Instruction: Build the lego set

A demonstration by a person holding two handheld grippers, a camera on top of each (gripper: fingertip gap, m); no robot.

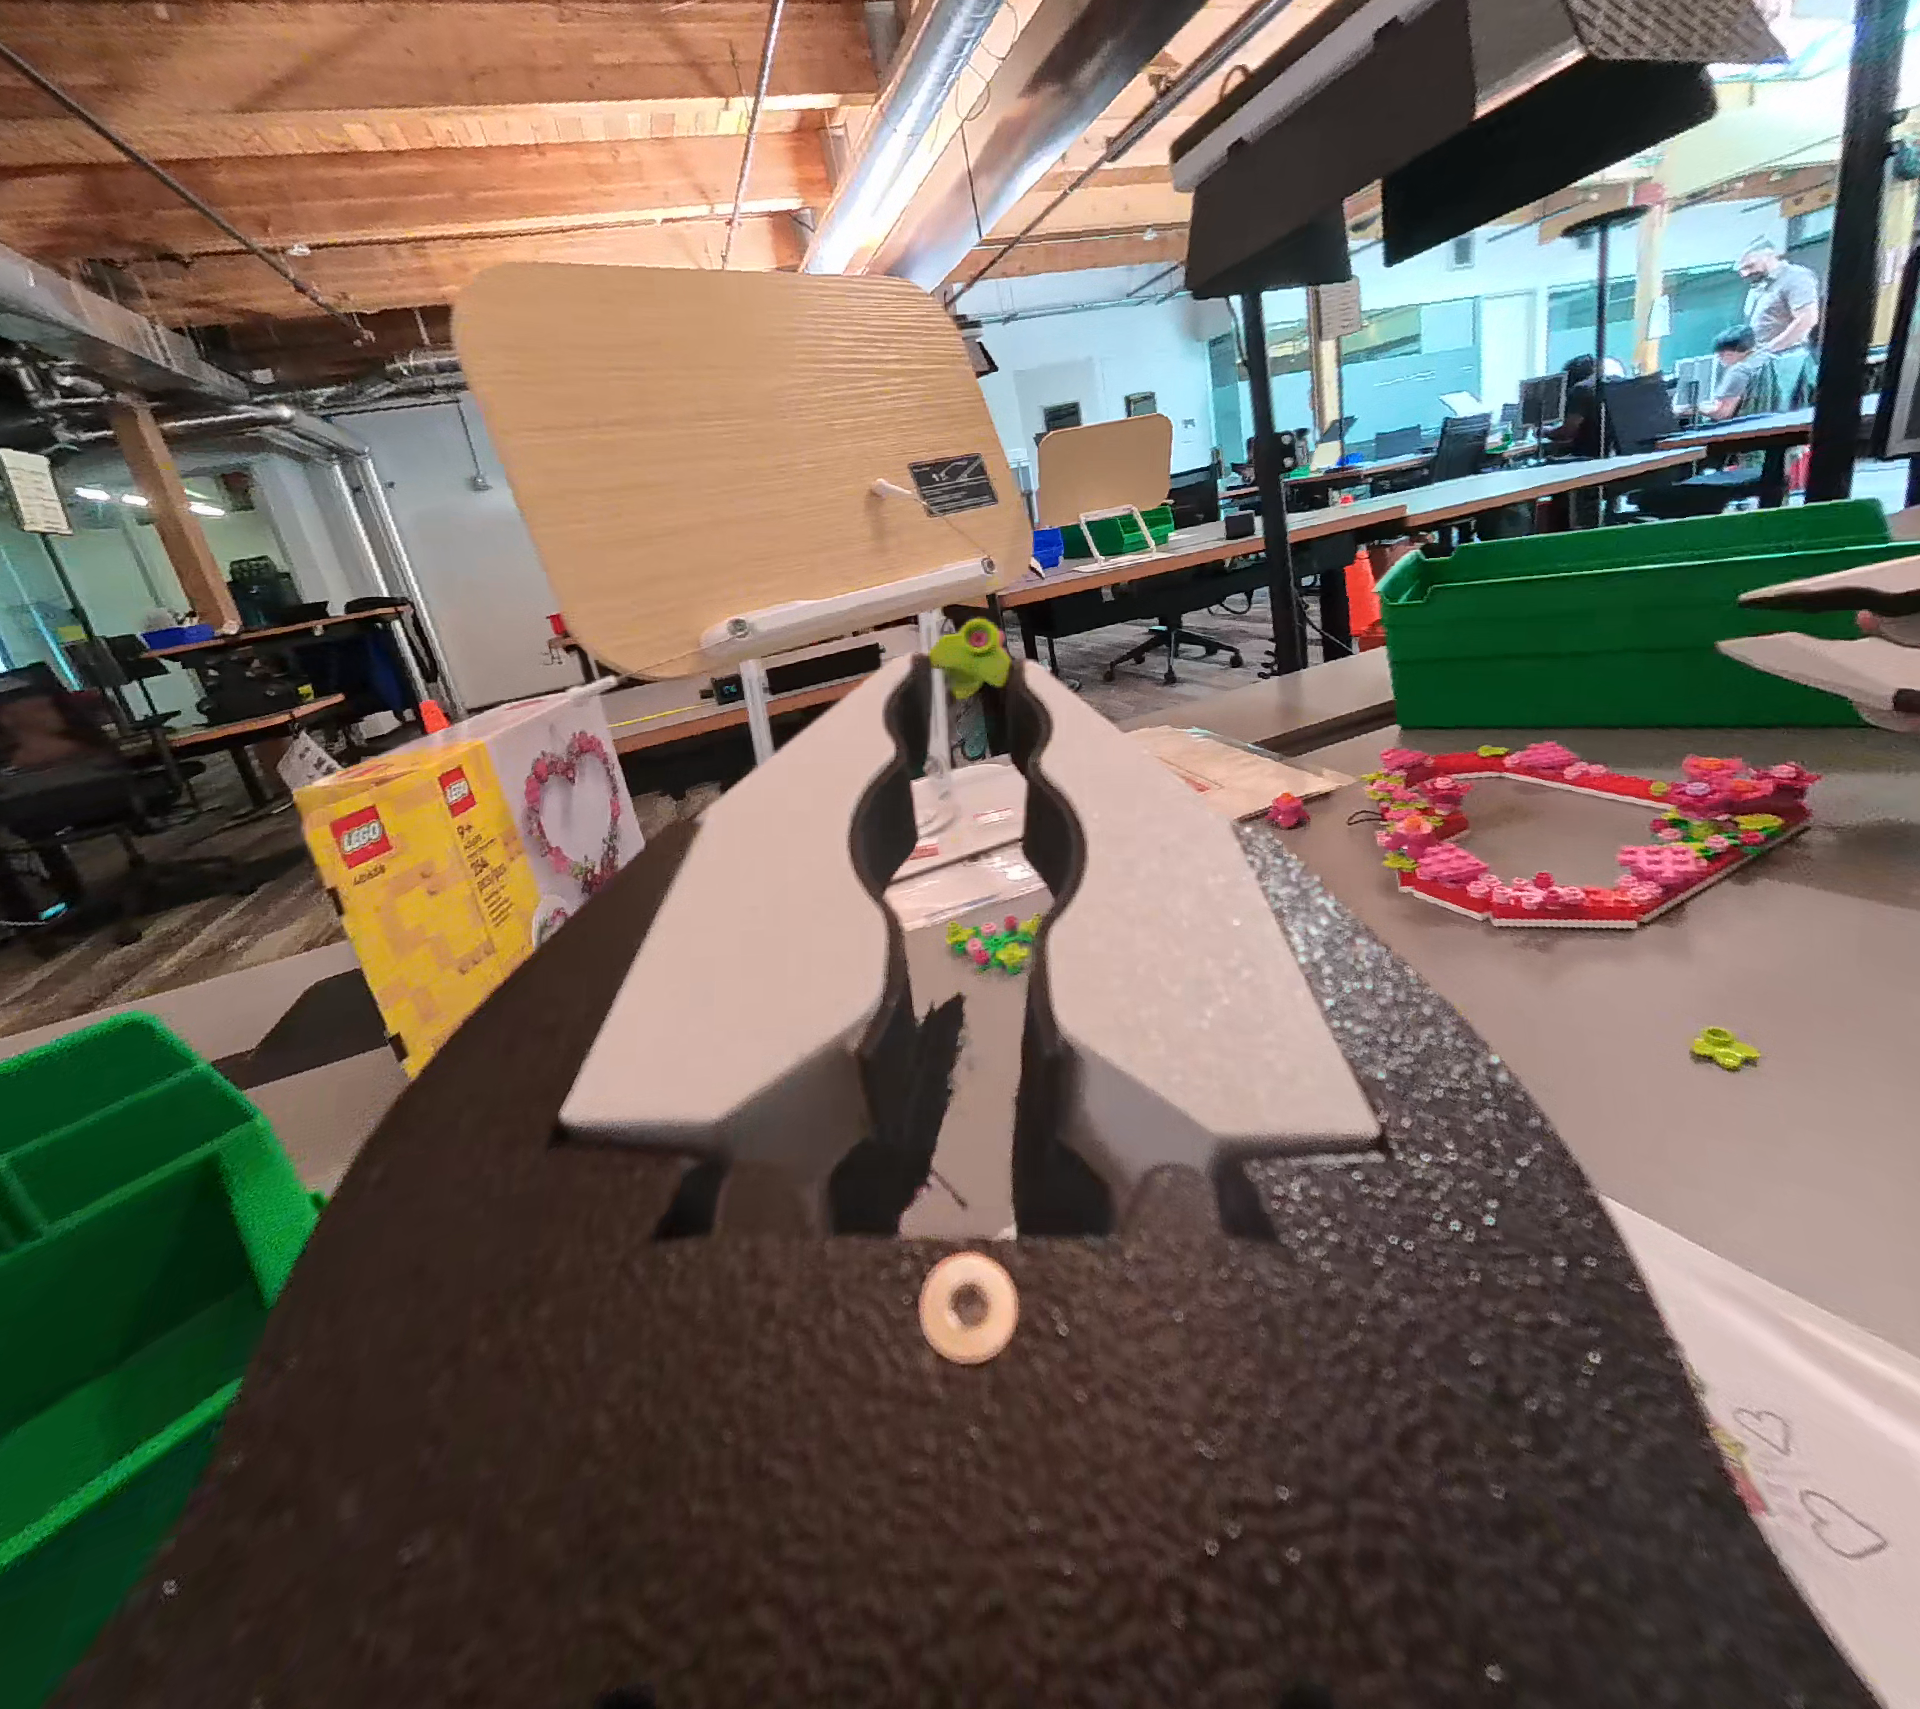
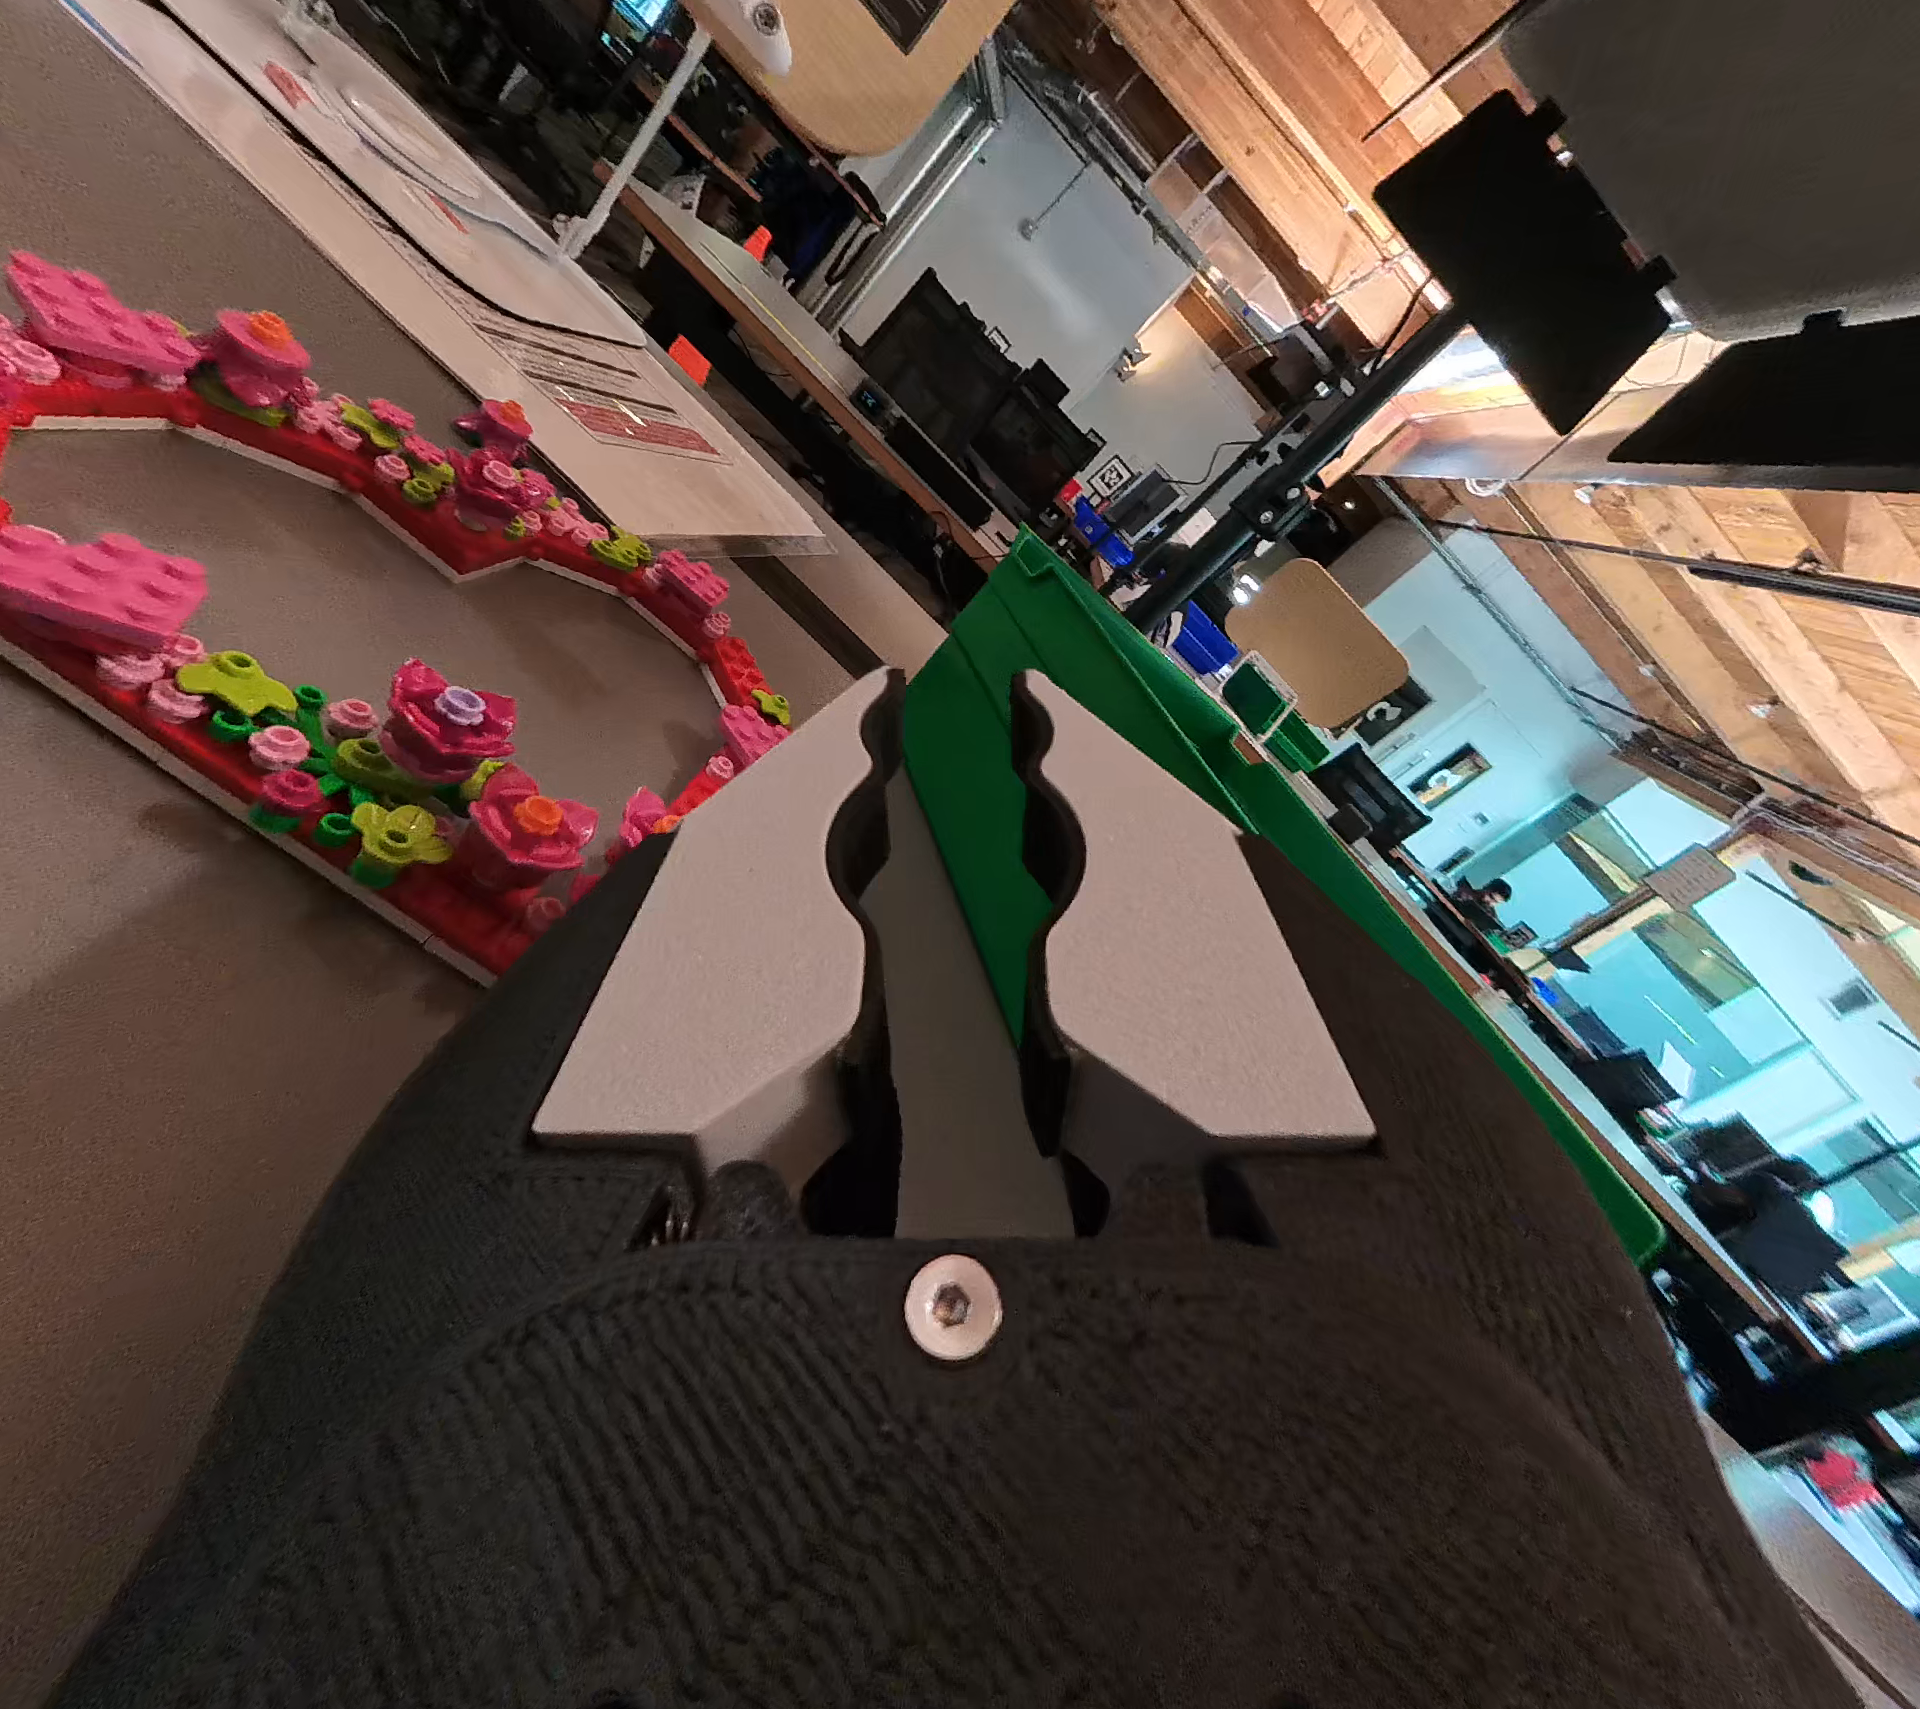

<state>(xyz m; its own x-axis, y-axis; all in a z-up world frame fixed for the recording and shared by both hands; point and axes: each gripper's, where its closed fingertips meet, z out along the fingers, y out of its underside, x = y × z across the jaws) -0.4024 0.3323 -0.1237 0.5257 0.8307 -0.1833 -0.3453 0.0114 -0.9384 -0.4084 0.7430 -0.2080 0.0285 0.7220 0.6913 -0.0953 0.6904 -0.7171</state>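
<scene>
The left gripper (image 1: 966, 672) is pinching a lime leaf piece (image 1: 968, 660) at its very fingertips, raised above the table. The piece is looking tiny, light and slick, so an edge grip seems best. Right of and beyond it, the heart-shaped wreath (image 1: 1579, 833) is lying flat on the table (image 1: 1558, 1088), probably brittle. The right gripper (image 2: 956, 703) is gaping empty beside the wreath.

- A red heart-shaped brick frame (image 1: 1590, 838), studded with pink flowers and lime leaves, lies flat on the grey table at 3 o'clock.
- A lime-green leaf piece with a pink stud (image 1: 968, 658) sits pinched aloft at the left gripper (image 1: 966, 672) tips.
- A small pink-and-green flower cluster (image 1: 992, 942) rests at centre; a loose lime leaf (image 1: 1725, 1048) lies at 4 o'clock.
</scene>
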